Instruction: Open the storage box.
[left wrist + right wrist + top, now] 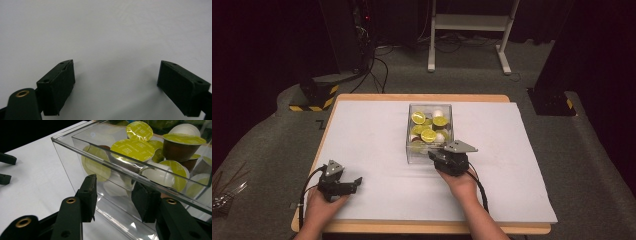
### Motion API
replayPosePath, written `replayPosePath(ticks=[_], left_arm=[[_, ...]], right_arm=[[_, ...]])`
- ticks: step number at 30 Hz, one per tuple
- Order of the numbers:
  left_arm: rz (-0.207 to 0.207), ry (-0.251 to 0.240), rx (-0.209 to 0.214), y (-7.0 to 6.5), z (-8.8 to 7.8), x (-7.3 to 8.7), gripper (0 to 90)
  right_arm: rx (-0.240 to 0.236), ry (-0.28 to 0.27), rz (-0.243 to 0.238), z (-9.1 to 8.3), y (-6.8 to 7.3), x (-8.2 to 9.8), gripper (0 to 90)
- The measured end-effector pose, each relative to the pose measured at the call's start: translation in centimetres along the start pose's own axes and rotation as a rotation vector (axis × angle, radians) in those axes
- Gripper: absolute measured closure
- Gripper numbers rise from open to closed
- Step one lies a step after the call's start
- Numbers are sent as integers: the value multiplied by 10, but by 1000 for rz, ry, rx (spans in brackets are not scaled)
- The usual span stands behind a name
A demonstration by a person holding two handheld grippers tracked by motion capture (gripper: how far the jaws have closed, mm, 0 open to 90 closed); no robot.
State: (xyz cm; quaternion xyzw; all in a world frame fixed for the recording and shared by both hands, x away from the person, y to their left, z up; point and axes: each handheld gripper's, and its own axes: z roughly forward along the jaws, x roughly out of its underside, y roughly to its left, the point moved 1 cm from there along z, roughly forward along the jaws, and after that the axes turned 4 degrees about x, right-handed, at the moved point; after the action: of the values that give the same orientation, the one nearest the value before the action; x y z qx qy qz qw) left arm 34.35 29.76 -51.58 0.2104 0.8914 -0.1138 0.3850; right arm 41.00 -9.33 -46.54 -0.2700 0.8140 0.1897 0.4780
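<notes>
A clear plastic box (pixel 408 131) stands at the middle of the white-covered table, holding several coffee capsules (pixel 428 135) with yellow-green lids. My right gripper (pixel 443 151) is at the box's near right corner. In the right gripper view the box's rim (pixel 100 157) crosses just above my right gripper (pixel 116 195). Its jaws stand apart, one pad (pixel 87 195) outside the near wall and the other close against that wall; I cannot tell on which side. Capsules (pixel 136 148) lie just beyond. My left gripper (pixel 356 183) rests near the front left, and in its own view my left gripper (pixel 116 77) is open over bare white surface.
The white sheet (pixel 377 150) covers most of a wooden table (pixel 422 227), whose front edge is just behind both hands. Beyond the table are grey floor, a white stand's legs (pixel 467 22), cables and dark equipment (pixel 312 95).
</notes>
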Motion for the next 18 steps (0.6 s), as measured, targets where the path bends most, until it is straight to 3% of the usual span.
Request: replayPosePath(ticks=[18], left_arm=[[4, 1, -2, 0, 0, 0, 146]], right_arm=[[-70, -18, 23, -4, -7, 4, 655]])
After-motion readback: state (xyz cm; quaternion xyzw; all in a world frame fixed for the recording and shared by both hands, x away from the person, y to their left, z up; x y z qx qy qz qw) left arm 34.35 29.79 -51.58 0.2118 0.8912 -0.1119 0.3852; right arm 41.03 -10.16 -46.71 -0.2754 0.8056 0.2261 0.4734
